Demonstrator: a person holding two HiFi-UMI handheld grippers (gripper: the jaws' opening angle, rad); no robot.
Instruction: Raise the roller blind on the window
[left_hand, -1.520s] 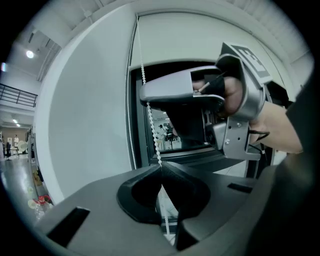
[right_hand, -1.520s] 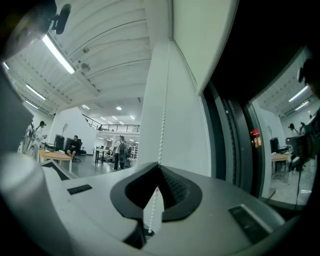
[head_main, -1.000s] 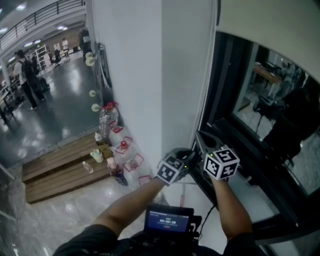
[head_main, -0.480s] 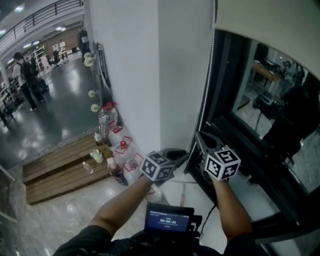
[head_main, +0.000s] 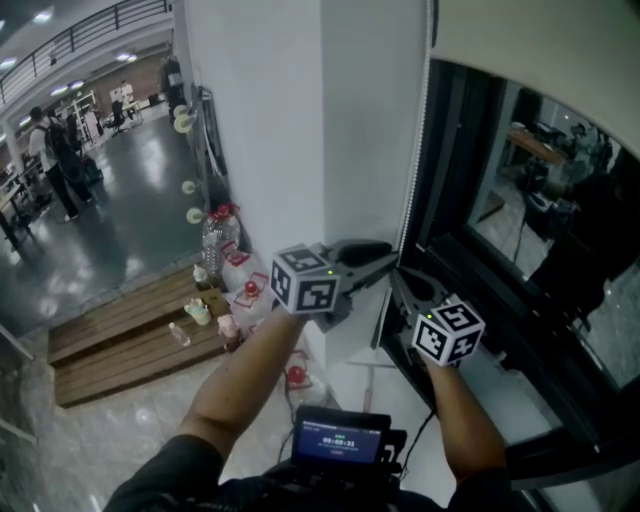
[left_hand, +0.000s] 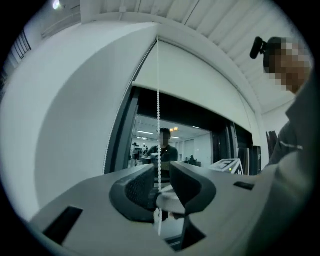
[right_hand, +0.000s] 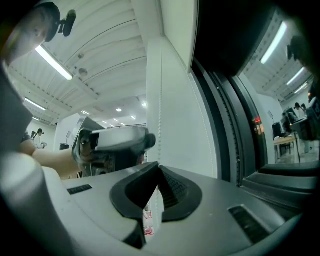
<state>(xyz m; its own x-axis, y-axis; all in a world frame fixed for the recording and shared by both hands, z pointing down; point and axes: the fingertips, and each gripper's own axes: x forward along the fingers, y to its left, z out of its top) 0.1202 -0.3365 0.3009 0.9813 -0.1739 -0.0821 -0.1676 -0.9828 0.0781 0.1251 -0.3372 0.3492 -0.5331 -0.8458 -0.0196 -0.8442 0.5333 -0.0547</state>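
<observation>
Up beside the window frame in the head view, your left gripper (head_main: 390, 259) reaches level toward the bead chain (head_main: 415, 150) that hangs along the edge of the white pillar (head_main: 300, 120). Your right gripper (head_main: 399, 276) sits just below it, with its tip at the same chain. The roller blind (head_main: 540, 50) covers only the top of the window (head_main: 560, 200), and dark glass shows under its lower edge.

Looking along your left gripper's jaws (left_hand: 162, 187), the chain (left_hand: 158, 100) drops straight down from the top of the blind (left_hand: 200, 85) and passes between the two pads. Those jaws have just been opening. They now stand apart and the pads do not press on the chain, so that claw holds nothing.

Looking along your right gripper's jaws (right_hand: 159, 175), the pads are closed together with the chain (right_hand: 160, 100) pinched between them. The chain rises straight from the pinch up the pillar. Your left gripper (right_hand: 115, 145) shows above and to the left of it.
</observation>
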